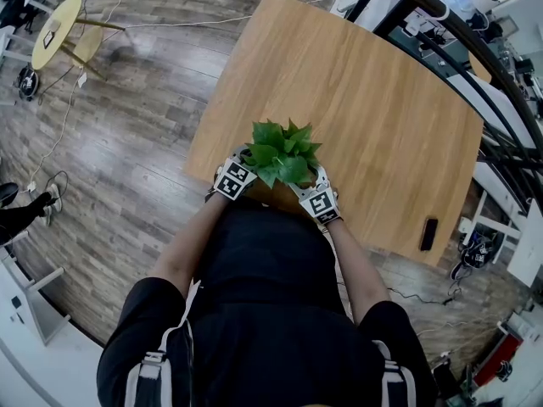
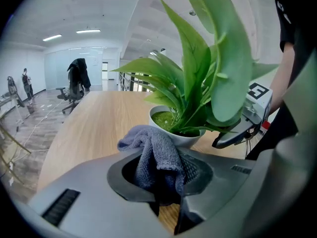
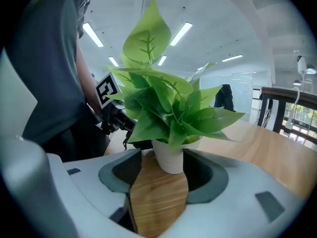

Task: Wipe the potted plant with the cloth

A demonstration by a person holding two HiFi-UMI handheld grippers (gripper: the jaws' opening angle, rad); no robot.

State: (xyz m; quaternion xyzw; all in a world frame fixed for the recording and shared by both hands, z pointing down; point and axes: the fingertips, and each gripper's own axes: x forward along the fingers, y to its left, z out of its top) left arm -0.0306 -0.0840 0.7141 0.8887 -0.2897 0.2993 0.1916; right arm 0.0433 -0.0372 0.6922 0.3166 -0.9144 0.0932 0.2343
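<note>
While your right hand-held gripper [image 3: 161,176] straddles the pot [image 3: 167,158], spread, your left hand-held gripper [image 2: 161,177] pinches the cloth [image 2: 151,148]; wiping the leaves [image 2: 218,68] comes next.

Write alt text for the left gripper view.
The left tongs grip a bunched grey cloth just in front of a leafy green potted plant on a wooden table. The right tongs show at the plant's far side.

Bright ceiling strip lights, fisheye-warped edges, sharp
</note>
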